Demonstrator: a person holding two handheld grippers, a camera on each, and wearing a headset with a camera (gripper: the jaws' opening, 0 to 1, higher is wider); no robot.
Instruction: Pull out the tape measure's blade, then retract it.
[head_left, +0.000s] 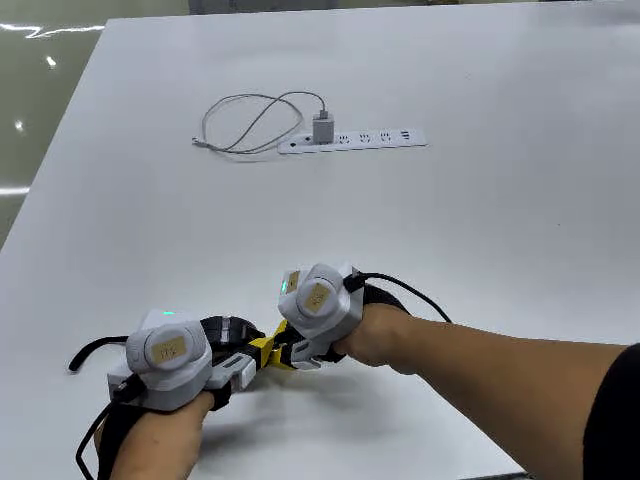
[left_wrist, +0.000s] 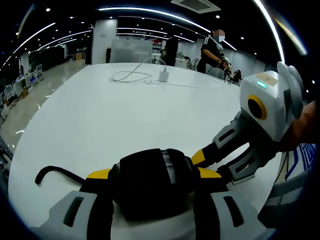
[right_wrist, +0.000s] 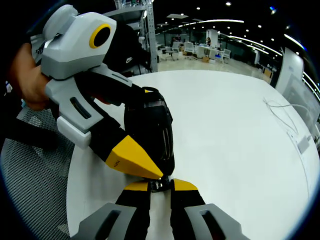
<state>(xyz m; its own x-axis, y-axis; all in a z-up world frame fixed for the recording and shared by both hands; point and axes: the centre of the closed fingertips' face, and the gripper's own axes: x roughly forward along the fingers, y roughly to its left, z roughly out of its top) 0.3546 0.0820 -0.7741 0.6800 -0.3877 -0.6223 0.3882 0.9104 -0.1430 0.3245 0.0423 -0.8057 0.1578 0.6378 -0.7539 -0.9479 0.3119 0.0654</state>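
We held the left claw (left_wrist: 154, 173) clamped on the black tape measure (right_wrist: 150, 131), one yellow tip on each side of its case. It sat low on the white desk (head_left: 450, 230), near the front edge. The right claw (right_wrist: 161, 187) sat just beside it. Its jaws were drawn together on what looked to us like the blade hook (right_wrist: 159, 183), a small metal piece at the case's edge. A black strap (left_wrist: 55, 172) lay on the desk beside the left claw. Well apart, farther up the desk, lay a white power strip (head_left: 352, 140) with a charger (head_left: 323, 128) plugged in and a looped cable (head_left: 250, 118).
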